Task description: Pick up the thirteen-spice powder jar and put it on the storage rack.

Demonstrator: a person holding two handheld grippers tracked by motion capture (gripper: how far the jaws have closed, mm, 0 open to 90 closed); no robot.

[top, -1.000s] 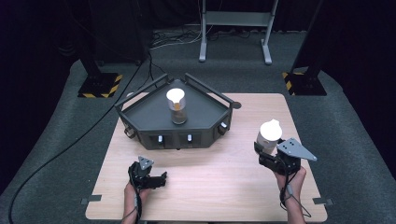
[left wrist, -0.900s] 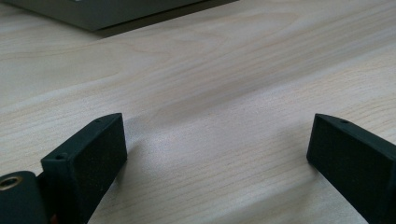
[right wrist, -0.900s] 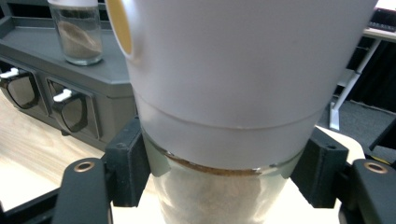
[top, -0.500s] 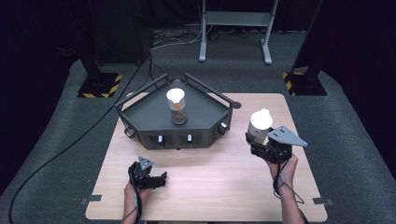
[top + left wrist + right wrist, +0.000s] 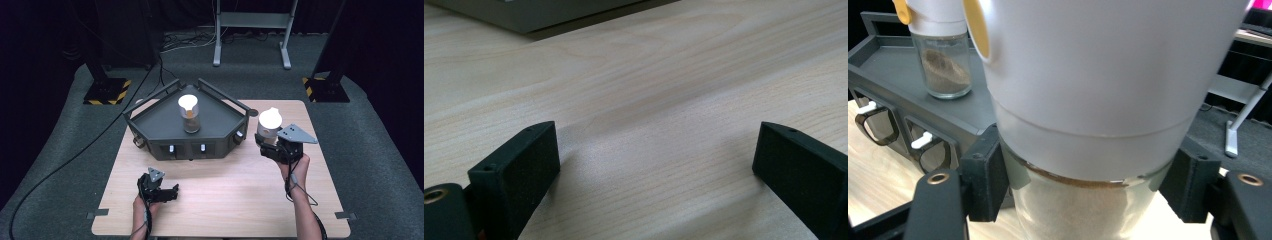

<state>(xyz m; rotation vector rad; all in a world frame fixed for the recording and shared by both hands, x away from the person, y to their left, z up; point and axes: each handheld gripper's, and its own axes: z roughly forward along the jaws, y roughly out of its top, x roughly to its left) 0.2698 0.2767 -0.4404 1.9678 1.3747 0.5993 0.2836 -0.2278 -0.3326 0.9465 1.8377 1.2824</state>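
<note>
Clamping a white-lidded spice jar [image 5: 268, 126] just under its cap, the right gripper [image 5: 272, 146] holds it upright above the right part of the wooden table [image 5: 240, 185], just right of the dark grey tray [image 5: 165, 120] and apart from its right corner. In the right gripper view both black pads [image 5: 983, 180] press on the glass where brown powder shows beneath the wide white lid [image 5: 1108, 75], which carries a yellow tab at its left. A second spice jar [image 5: 189, 114] of the same kind stands upright near the middle of the tray floor, well apart from the raised rail that runs round the tray's far and side edges. The tray's near wall carries small hooked clips with white knobs [image 5: 923, 141], and the held jar is near that wall's right end. The left gripper [image 5: 170, 192] rests low over the near-left part of the table, its jaws spread wide with bare wood between them, as the left gripper view shows; the tray's near edge [image 5: 549, 20] lies far off at the top of that view. Between the two grippers the tabletop is open wood. To the right of the held jar a strip of table runs to the right edge, beyond which grey floor [image 5: 380, 165] begins.
</note>
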